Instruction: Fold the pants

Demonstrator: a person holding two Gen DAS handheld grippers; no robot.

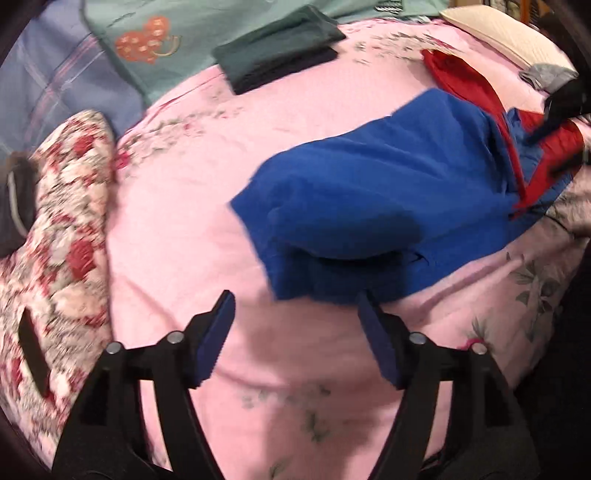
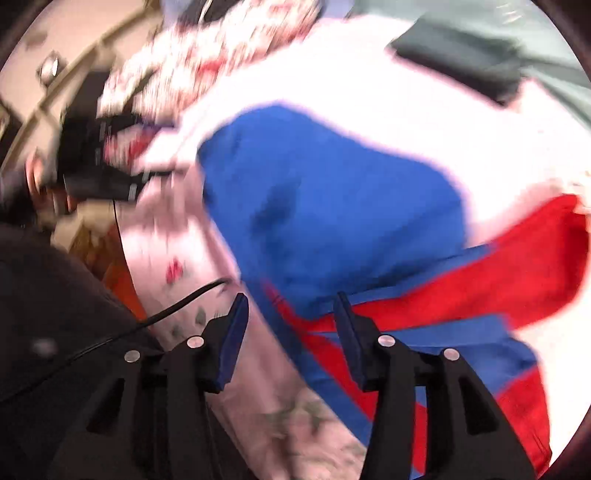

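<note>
Blue pants with red panels (image 1: 369,206) lie on the pink floral bedsheet (image 1: 177,206), folded over with one layer on top. My left gripper (image 1: 295,314) is open and empty, just in front of the pants' near blue edge. My right gripper (image 2: 291,317) is open and empty over the red-and-blue end of the pants (image 2: 332,206); its right finger (image 2: 351,339) overlaps the red strip. It also shows far right in the left wrist view (image 1: 554,122). The right view is blurred.
A folded dark green garment (image 1: 277,48) lies at the far side of the bed. A floral pillow (image 1: 62,229) is at the left. A cream pillow (image 1: 502,33) and a grey cloth (image 1: 546,74) are at the far right. A black cable (image 2: 166,314) runs by the right gripper.
</note>
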